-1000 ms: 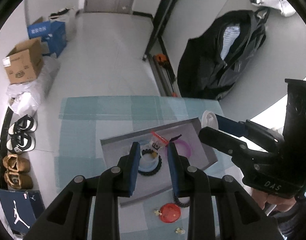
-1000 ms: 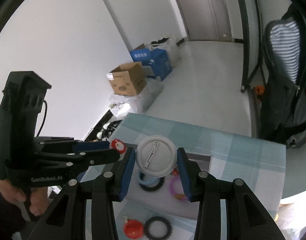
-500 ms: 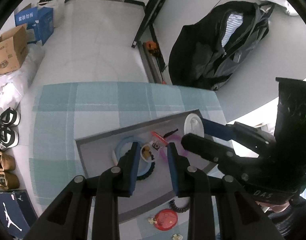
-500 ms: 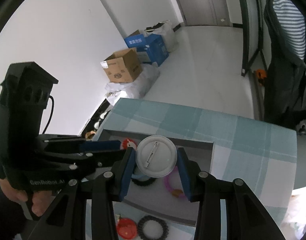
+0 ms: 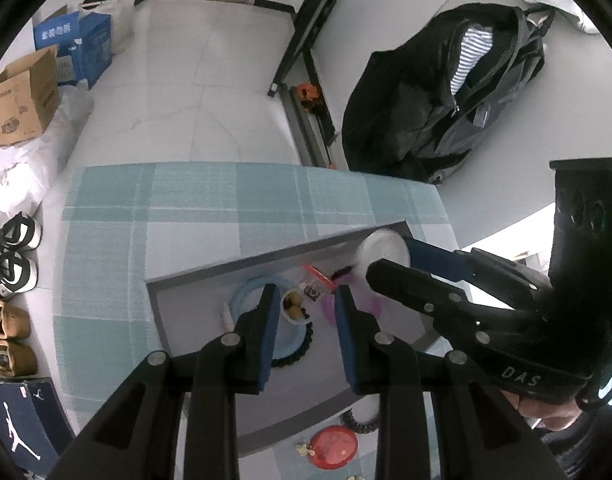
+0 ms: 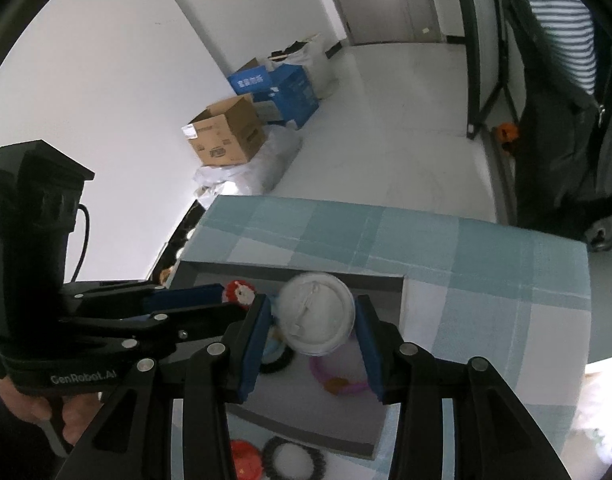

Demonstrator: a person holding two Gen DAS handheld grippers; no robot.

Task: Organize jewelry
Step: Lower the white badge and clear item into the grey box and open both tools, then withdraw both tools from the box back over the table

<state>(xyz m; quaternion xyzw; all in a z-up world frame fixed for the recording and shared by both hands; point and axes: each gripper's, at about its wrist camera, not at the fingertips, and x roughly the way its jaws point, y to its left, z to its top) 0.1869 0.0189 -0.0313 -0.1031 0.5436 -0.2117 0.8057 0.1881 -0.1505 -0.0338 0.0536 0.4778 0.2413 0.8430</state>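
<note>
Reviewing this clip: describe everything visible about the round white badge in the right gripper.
The white badge is a round, flat pin-back button, seen from its pale, matte back, where a thin metal pin bar crosses the middle. It looks like plastic or coated metal and is a little blurred. The right gripper holds it by its edge between the blue pads, tilted, above the grey tray, over the pink ring. In the left wrist view it shows as a white disc near the tray's far right corner. Its front face is hidden.

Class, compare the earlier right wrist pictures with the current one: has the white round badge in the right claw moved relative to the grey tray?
Yes. The white badge has come down toward the grey tray: it sat above the tray's far rim before, and now it overlaps the tray's inside.
</note>
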